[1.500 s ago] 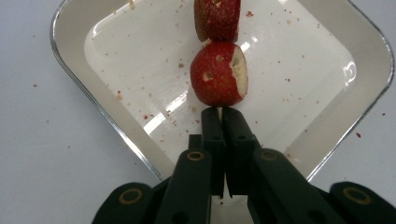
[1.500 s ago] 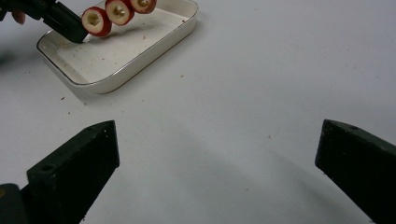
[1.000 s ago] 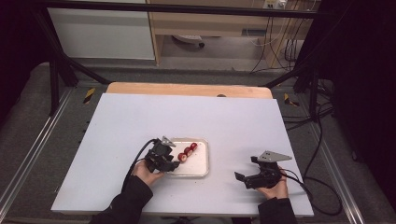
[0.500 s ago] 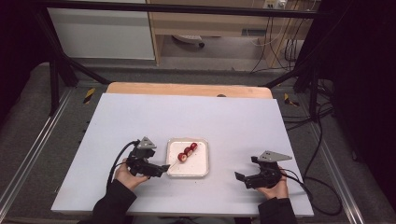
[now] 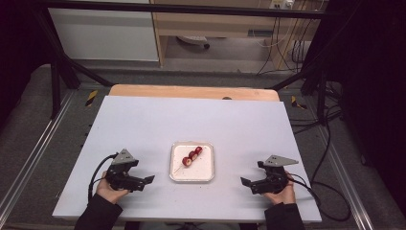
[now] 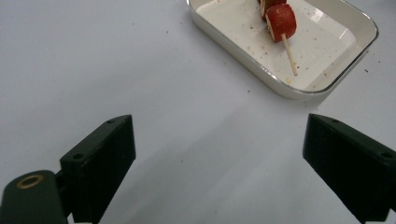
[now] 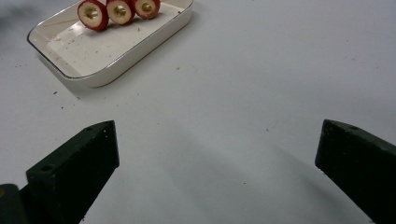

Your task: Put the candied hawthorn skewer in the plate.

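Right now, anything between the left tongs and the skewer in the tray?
Nothing visible. Bare table lies between the open left tongs and the tray; the skewer lies inside it, past the near rim.

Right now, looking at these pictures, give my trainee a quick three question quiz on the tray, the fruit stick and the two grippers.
1. True or false: the left gripper is shut on the skewer.
2. How many red fruit pieces sit on the skewer? A two, B three, C five.
3. Fill in: the tray lies ___ the left gripper and the right gripper.

Key: 1 false, both grippers are open and hold nothing. 2 B. 3 between.
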Demonstrator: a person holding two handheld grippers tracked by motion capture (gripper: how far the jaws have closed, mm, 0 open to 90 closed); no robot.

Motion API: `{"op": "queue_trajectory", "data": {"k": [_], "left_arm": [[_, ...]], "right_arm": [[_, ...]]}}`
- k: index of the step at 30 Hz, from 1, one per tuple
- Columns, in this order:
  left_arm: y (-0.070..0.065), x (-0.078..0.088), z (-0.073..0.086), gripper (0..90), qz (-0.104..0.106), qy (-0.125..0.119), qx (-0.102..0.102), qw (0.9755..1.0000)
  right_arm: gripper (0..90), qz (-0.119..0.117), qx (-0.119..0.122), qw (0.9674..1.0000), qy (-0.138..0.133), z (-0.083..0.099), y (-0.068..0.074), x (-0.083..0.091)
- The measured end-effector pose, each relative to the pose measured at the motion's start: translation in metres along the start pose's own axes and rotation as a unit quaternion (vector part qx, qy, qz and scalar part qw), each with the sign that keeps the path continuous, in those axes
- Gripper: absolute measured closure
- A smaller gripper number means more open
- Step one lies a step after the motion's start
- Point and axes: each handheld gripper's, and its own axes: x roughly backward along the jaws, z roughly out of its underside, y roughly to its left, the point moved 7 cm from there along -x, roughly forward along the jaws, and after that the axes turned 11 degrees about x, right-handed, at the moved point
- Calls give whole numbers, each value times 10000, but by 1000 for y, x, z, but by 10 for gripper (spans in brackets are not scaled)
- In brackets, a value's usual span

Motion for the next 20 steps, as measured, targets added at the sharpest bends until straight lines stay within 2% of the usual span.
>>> {"op": "queue_trajectory", "data": {"k": [9,20], "left_arm": [[21,7,24,94,38,-156,167,9997],[28,11,29,96,-5,-184,126,9998]], "right_arm": [[3,11,21,10000,60,1,0,0],[2,5,90,9999,132,3,1,1]]}}
